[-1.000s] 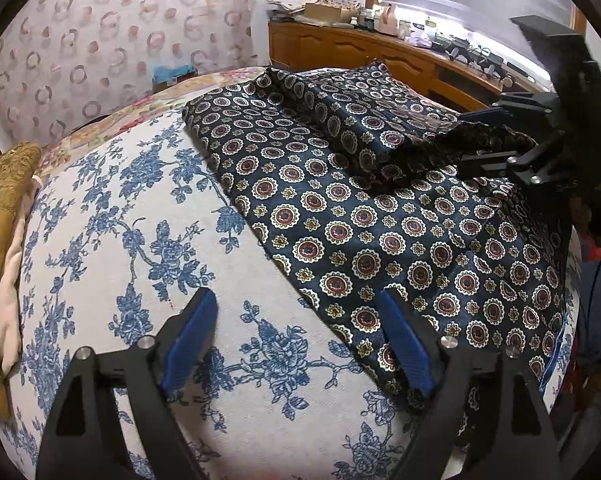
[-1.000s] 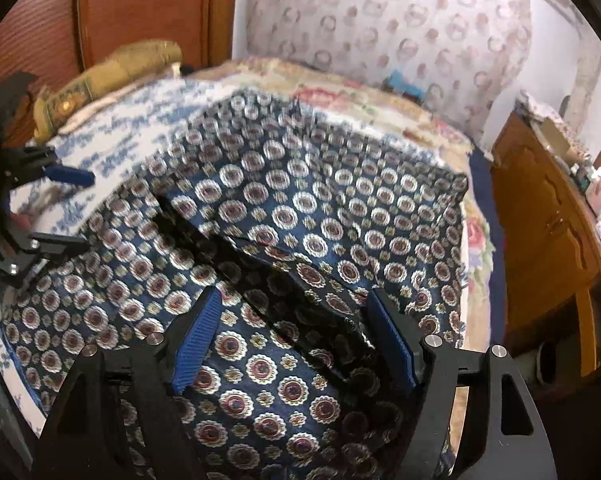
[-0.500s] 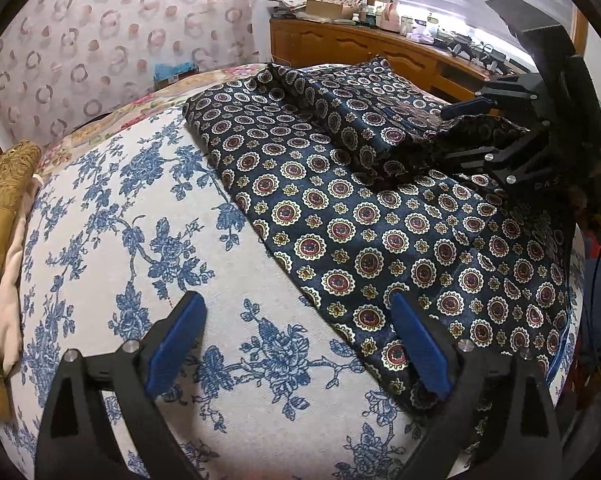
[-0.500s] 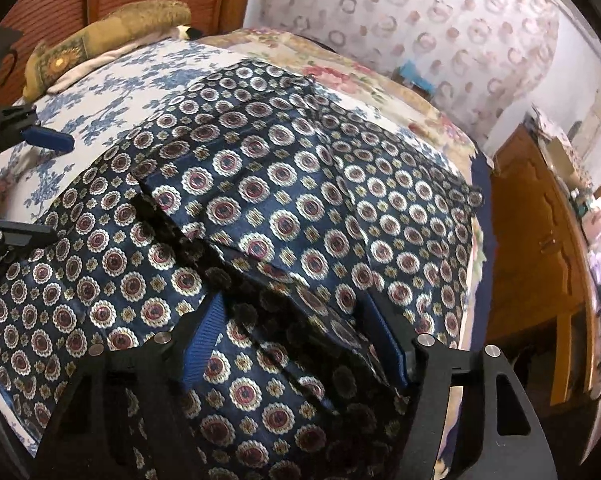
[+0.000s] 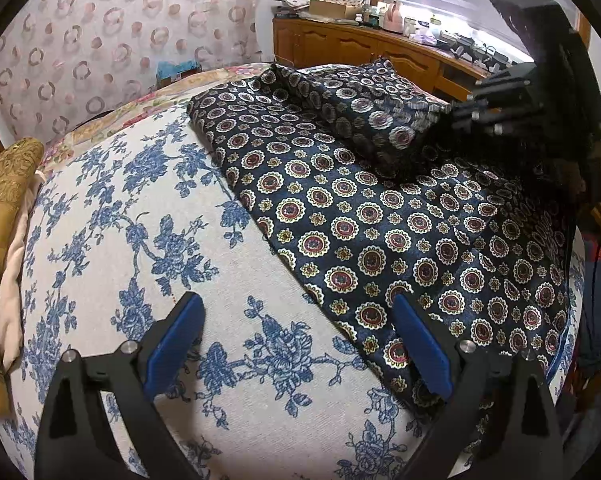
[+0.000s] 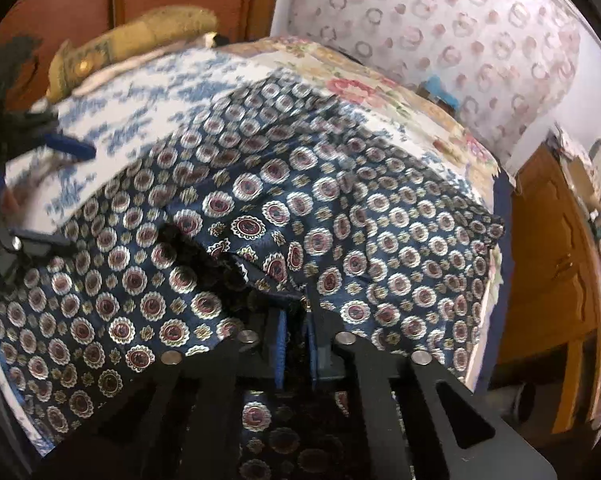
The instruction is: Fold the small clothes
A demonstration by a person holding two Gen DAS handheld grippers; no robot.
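The right gripper [image 6: 296,344] tilts down, jaws pinching the cloth [image 6: 340,216]. The left gripper [image 5: 296,344] tilts down at the cloth's [image 5: 380,232] edge, jaws wide, holding nothing.

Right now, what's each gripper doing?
Left gripper: open, holding nothing, above the cloth's edge.
Right gripper: shut on the patterned navy cloth.

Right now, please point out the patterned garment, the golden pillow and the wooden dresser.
patterned garment [image 5: 380,236], left wrist view, flat middle of the cloth
golden pillow [image 5: 2,184], left wrist view, upper face
wooden dresser [image 5: 340,46], left wrist view, door front
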